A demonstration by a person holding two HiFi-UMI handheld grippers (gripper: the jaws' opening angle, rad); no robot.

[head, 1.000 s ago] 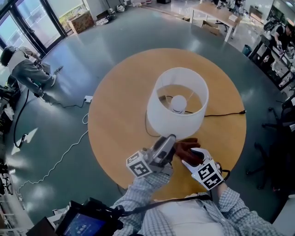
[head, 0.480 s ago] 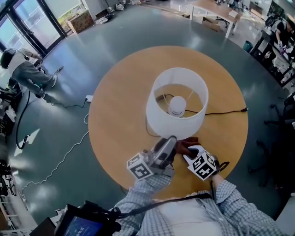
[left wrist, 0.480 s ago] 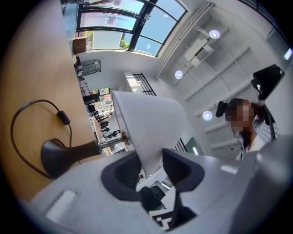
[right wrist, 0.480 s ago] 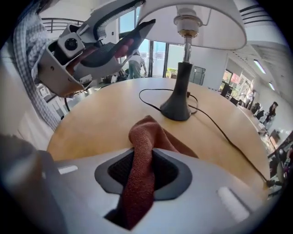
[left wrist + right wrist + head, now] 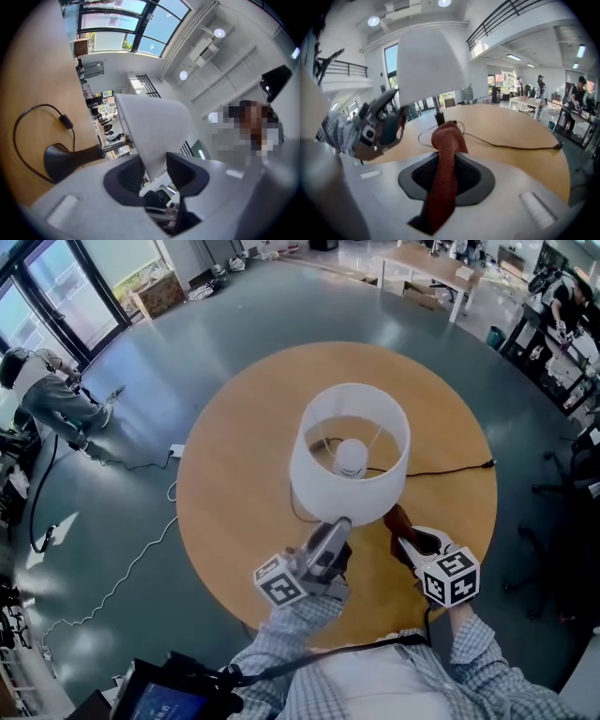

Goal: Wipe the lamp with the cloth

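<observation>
A white lamp shade (image 5: 309,474) stands on a round wooden table (image 5: 234,437), its bulb (image 5: 351,457) visible from above. My left gripper (image 5: 339,524) is shut on the shade's lower rim at the near side; in the left gripper view the shade's edge (image 5: 154,136) sits between the pads, above the dark lamp base (image 5: 61,161). A red-brown cloth (image 5: 397,519) sticks up from my right gripper (image 5: 405,538), just right of the shade. In the right gripper view the cloth (image 5: 444,164) is pinched between the closing jaws, with the shade (image 5: 429,65) ahead.
The lamp's black cord (image 5: 450,471) runs right across the table to its edge. A white cable (image 5: 131,559) trails over the floor at left, near a crouching person (image 5: 52,390). Desks (image 5: 436,268) stand far behind.
My right gripper has swung right, out from the shade's near side, rolled over and closed on the cloth, which has come up off the table. The left gripper has stayed on the shade.
</observation>
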